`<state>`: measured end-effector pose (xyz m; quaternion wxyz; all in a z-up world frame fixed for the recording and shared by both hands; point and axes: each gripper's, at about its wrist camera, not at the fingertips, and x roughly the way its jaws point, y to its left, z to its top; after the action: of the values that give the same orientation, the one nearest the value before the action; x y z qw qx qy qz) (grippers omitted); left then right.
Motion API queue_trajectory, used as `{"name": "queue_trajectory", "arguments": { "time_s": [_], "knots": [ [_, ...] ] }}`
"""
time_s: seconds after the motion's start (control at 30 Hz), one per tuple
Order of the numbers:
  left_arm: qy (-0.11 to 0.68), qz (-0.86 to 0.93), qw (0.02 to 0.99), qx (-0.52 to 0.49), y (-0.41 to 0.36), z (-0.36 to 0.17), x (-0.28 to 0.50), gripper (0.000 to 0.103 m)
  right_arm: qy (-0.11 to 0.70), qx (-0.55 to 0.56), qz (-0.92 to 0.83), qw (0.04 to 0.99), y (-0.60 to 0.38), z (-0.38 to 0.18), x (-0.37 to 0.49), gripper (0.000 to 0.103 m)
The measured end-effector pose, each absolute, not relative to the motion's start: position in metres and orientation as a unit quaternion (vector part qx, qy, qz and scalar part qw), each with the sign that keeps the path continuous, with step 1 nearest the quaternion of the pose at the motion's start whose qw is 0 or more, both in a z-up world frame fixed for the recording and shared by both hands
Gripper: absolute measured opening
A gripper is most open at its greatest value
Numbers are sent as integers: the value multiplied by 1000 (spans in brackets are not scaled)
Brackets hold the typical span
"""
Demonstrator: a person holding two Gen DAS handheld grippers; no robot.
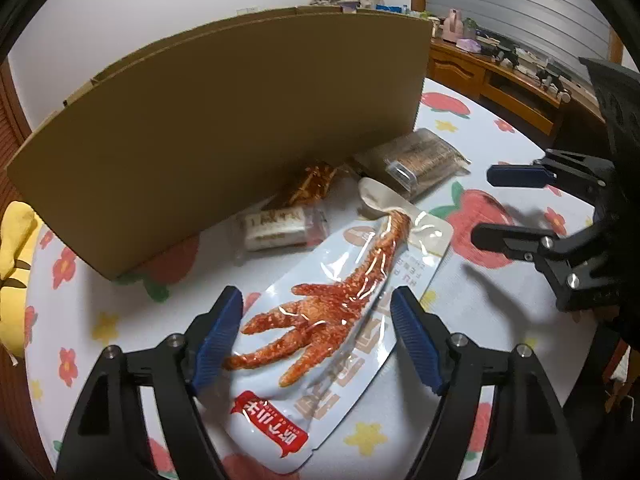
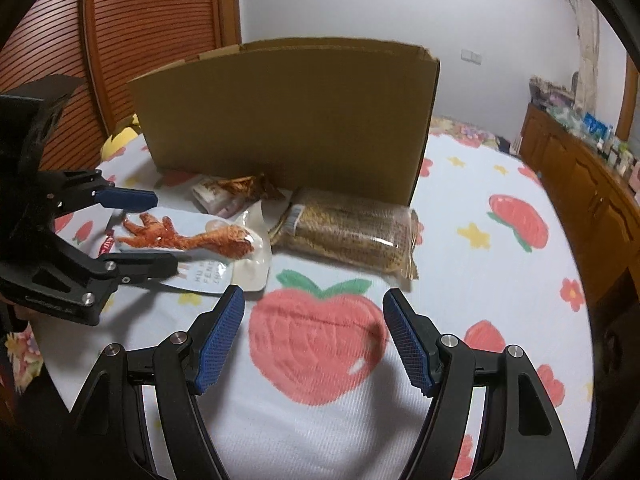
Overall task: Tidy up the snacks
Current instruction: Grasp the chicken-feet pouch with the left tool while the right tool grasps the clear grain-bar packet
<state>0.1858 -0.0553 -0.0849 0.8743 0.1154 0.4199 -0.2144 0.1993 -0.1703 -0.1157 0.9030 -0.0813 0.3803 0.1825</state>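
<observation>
The left gripper (image 1: 316, 340) stands wide open astride the chicken-foot packet (image 1: 340, 312), which lies flat just before the cardboard box (image 1: 224, 120); the right gripper (image 2: 314, 338) gapes empty, nearer the biscuit pack (image 2: 348, 228)

White chicken-foot snack pouch (image 1: 340, 320): a red badge (image 1: 272, 424) at its near end bears white Chinese characters, seen upside down and not legible from here. In the right wrist view the same pouch (image 2: 192, 240) shows small Latin lettering, "HU" over "FENG" as far as it reads; large tan characters along its edge are indecipherable.
</observation>
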Motion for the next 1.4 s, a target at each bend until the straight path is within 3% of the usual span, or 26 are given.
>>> {"name": "queue_trajectory", "arguments": {
  "time_s": [0.5, 0.63, 0.83, 0.9, 0.97, 1.03, 1.4],
  "knots": [
    [430, -241, 858, 141, -65, -85, 164, 81, 383, -56, 187, 903, -176, -117, 201, 74],
    [439, -250, 849, 156, -71, -89, 165, 88, 384, -55, 187, 902, -176, -118, 202, 74],
    [448, -258, 847, 127, -63, -87, 171, 89, 380, -61, 180, 905, -176, -113, 203, 74],
    [447, -258, 847, 125, -62, -86, 171, 87, 378, -65, 175, 907, -176, -109, 207, 78],
    [444, -255, 851, 121, -58, -82, 170, 72, 382, -59, 173, 906, -178, -106, 215, 81],
    [444, -254, 851, 118, -56, -81, 170, 67, 386, -47, 172, 905, -181, -103, 223, 83],
    [439, -241, 860, 99, -47, -81, 165, 63, 421, -28, 145, 895, -170, -102, 271, 87]
  ]
}}
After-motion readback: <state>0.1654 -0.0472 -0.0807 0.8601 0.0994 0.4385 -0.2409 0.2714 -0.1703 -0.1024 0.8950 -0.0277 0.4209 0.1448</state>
